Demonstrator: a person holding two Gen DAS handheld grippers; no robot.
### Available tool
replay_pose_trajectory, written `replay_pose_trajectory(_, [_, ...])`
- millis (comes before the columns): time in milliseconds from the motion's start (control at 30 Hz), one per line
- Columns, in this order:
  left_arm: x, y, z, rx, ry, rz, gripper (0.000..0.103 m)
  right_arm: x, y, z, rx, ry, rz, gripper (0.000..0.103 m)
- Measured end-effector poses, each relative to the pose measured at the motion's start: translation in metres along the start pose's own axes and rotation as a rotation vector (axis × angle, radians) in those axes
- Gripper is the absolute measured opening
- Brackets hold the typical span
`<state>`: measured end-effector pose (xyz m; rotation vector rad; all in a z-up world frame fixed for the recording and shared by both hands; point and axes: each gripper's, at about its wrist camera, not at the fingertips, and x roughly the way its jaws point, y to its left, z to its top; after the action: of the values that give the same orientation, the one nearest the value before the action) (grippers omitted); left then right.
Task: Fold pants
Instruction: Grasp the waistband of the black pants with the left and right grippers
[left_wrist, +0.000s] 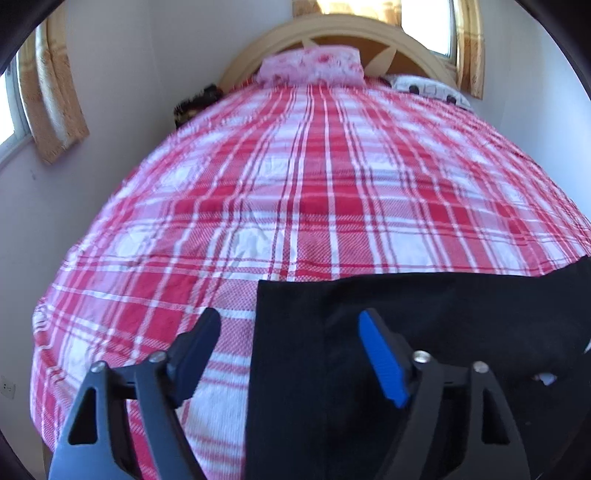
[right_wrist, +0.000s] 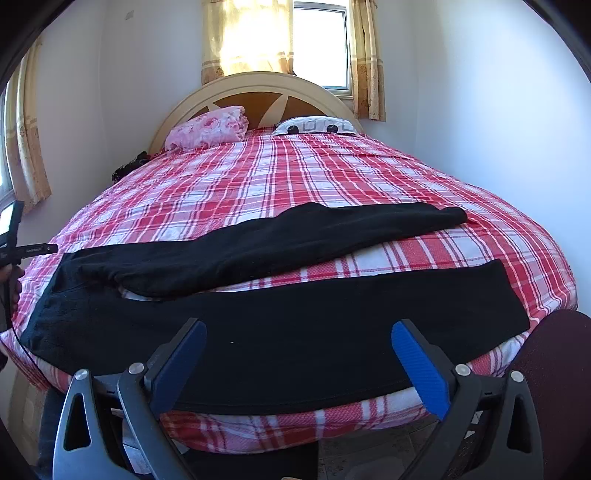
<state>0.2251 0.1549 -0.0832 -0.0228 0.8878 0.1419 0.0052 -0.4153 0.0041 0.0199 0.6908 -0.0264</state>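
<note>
Black pants (right_wrist: 280, 317) spread flat on plaid bedspread (right_wrist: 295, 173), both claws (left_wrist: 290, 354) (right_wrist: 295, 358) agape, empty.

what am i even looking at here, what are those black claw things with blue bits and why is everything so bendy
Those are two hand-held grippers, tools a person carries, one in each hand. Each has a small wide-angle camera looking along its two fingers, which is why the room bulges.

One picture comes from the left gripper, the other from the right gripper. The blue strips are the gripping pads.

In front of them is a bed with a red and white checked cover, two pillows at the far end. Black pants lie spread across the near edge, legs apart. In the left view, the waist end of the pants sits between the fingers.

Both grippers are open and hold nothing; the folding has not begun.
</note>
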Motion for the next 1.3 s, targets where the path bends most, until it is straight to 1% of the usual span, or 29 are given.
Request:
replay_pose_trajectory(67, [0.020, 0.001, 0.002, -0.001, 0.062, -0.032, 0.050, 0.005, -0.011, 0.004, 0.005, 0.004, -0.016, 0.099])
replay_pose_trajectory(100, [0.029, 0.002, 0.002, -0.008, 0.094, -0.058, 0.045, 0.008, -0.019, 0.006, 0.012, 0.007, -0.023, 0.095])
replay_pose_trajectory(133, [0.033, 0.002, 0.001, -0.012, 0.107, -0.084, 0.039, 0.011, -0.028, 0.010, 0.020, 0.010, -0.030, 0.093])
replay_pose_trajectory(167, [0.035, 0.002, 0.000, -0.011, 0.112, -0.101, 0.039, 0.016, -0.037, 0.015, 0.029, 0.018, -0.034, 0.087])
replay_pose_trajectory(200, [0.035, -0.001, -0.001, 0.004, 0.103, -0.101, 0.039, 0.024, -0.052, 0.021, 0.043, 0.032, -0.041, 0.080])
replay_pose_trajectory(233, [0.035, -0.003, -0.002, 0.020, 0.101, -0.096, 0.039, 0.029, -0.059, 0.026, 0.052, 0.042, -0.047, 0.077])
replay_pose_trajectory(267, [0.035, -0.005, -0.004, 0.037, 0.100, -0.092, 0.039, 0.036, -0.070, 0.032, 0.069, 0.053, -0.053, 0.071])
replay_pose_trajectory(300, [0.036, -0.006, -0.005, 0.049, 0.093, -0.093, 0.039, 0.045, -0.087, 0.040, 0.098, 0.066, -0.064, 0.067])
replay_pose_trajectory(333, [0.037, -0.004, -0.005, 0.057, 0.094, -0.095, 0.039, 0.052, -0.100, 0.047, 0.122, 0.076, -0.068, 0.066])
replay_pose_trajectory(400, [0.038, -0.003, -0.003, 0.052, 0.099, -0.100, 0.033, 0.064, -0.121, 0.060, 0.169, 0.085, -0.080, 0.065])
replay_pose_trajectory(467, [0.037, -0.003, 0.000, 0.057, 0.103, -0.112, 0.015, 0.080, -0.145, 0.077, 0.212, 0.085, -0.108, 0.064])
replay_pose_trajectory(500, [0.037, -0.004, 0.003, 0.062, 0.107, -0.121, 0.014, 0.089, -0.155, 0.086, 0.224, 0.086, -0.127, 0.064])
replay_pose_trajectory(600, [0.041, -0.014, 0.005, 0.109, 0.113, -0.076, 0.013, 0.117, -0.177, 0.110, 0.254, 0.093, -0.144, 0.064])
replay_pose_trajectory(700, [0.041, -0.019, 0.006, 0.138, 0.115, -0.048, 0.013, 0.151, -0.201, 0.131, 0.301, 0.117, -0.169, 0.064])
replay_pose_trajectory(867, [0.043, -0.018, 0.011, 0.140, 0.127, -0.054, 0.012, 0.202, -0.230, 0.152, 0.361, 0.170, -0.203, 0.064])
replay_pose_trajectory(1033, [0.049, -0.024, 0.012, 0.160, 0.119, -0.042, 0.012, 0.240, -0.233, 0.167, 0.315, 0.221, -0.231, 0.064])
replay_pose_trajectory(1133, [0.053, -0.028, 0.012, 0.167, 0.102, -0.028, 0.012, 0.264, -0.228, 0.173, 0.286, 0.274, -0.233, 0.064])
replay_pose_trajectory(1200, [0.054, -0.030, 0.011, 0.182, 0.082, -0.015, 0.012, 0.278, -0.223, 0.178, 0.268, 0.309, -0.249, 0.064])
replay_pose_trajectory(1300, [0.055, -0.031, 0.009, 0.196, 0.053, -0.015, 0.012, 0.298, -0.217, 0.177, 0.228, 0.372, -0.296, 0.064])
